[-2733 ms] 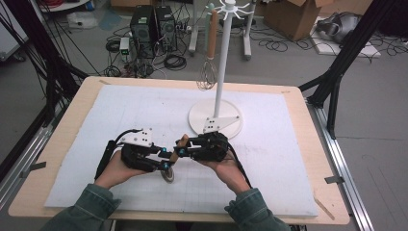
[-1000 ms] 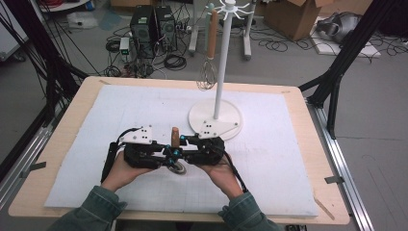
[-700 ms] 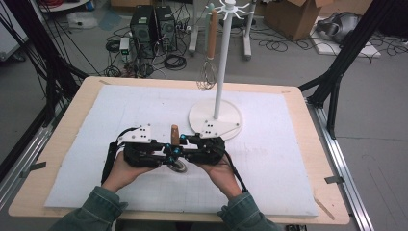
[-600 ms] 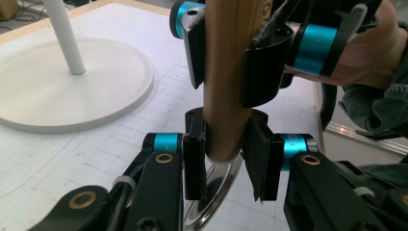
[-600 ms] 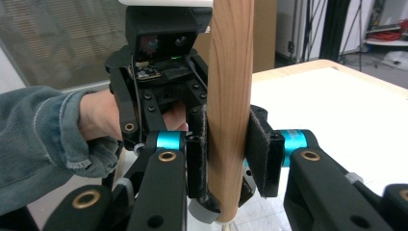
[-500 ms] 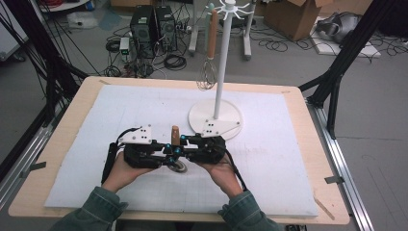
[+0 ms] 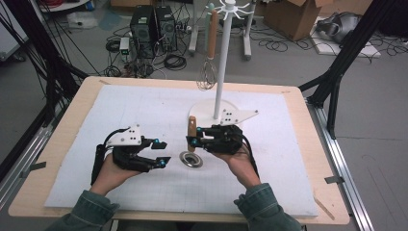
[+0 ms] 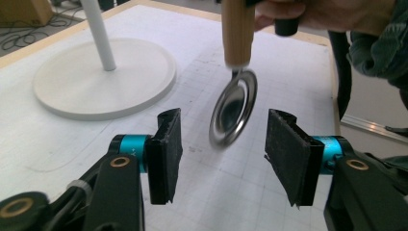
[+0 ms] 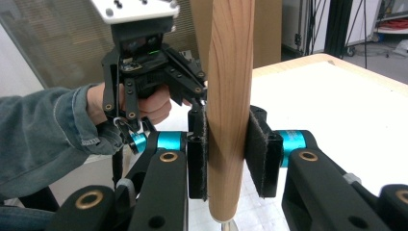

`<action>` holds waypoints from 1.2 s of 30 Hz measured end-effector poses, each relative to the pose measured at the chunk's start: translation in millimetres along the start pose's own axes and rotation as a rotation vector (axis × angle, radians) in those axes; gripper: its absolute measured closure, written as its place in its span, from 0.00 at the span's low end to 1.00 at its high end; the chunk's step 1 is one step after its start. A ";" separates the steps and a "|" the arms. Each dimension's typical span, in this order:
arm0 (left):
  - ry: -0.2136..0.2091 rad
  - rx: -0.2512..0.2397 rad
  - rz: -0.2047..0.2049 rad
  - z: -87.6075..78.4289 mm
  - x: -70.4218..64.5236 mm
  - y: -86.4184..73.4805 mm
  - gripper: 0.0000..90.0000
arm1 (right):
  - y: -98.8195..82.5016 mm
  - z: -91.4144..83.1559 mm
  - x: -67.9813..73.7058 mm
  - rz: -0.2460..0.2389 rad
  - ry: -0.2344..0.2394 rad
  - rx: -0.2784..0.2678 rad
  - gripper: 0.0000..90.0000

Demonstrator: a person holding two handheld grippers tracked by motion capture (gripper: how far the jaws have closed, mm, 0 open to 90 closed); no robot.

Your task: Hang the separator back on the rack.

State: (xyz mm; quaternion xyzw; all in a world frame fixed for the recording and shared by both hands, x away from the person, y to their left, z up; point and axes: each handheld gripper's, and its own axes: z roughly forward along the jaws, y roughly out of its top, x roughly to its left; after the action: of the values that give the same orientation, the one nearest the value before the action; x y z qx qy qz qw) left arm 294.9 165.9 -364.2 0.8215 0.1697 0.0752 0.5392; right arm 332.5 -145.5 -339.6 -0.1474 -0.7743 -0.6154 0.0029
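Observation:
A utensil with a wooden handle and a round metal ring end stands upright near the mat's middle, with the ring low over the mat. My right gripper is shut on the handle, pads pressing both sides. My left gripper sits to the left of the ring. Its jaws have just been opening and stand open. The ring hangs ahead of the pads, untouched.
A white stand with a round base rises just behind the right gripper. A whisk hangs from its top hooks. A white mat covers the wooden table. Cables and computer cases lie on the floor beyond.
The left jaws opened off the metal ring and that gripper drew back to the left. The right gripper carried the utensil a little to the right and up.

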 end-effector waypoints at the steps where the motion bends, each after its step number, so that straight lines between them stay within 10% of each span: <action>1: 0.007 0.003 -0.003 -1.9 0.3 -1.0 0.49 | 1.4 -3.0 -1.5 0.000 -0.003 0.003 0.81; 20: 0.171 -0.024 -0.075 -46.8 14.2 -19.8 0.28 | 45.2 -36.4 -27.4 -0.026 -0.033 0.046 0.81; 36: 0.229 -0.001 -0.087 -59.4 15.6 -26.9 0.16 | 83.9 -53.5 -40.0 -0.050 -0.055 0.041 0.81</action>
State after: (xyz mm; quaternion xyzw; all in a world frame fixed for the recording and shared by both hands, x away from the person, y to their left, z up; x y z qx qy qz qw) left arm 285.9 232.3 -365.4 0.7991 0.2657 0.1452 0.5194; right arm 380.7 -188.9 -254.2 -0.1449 -0.7900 -0.5949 -0.0305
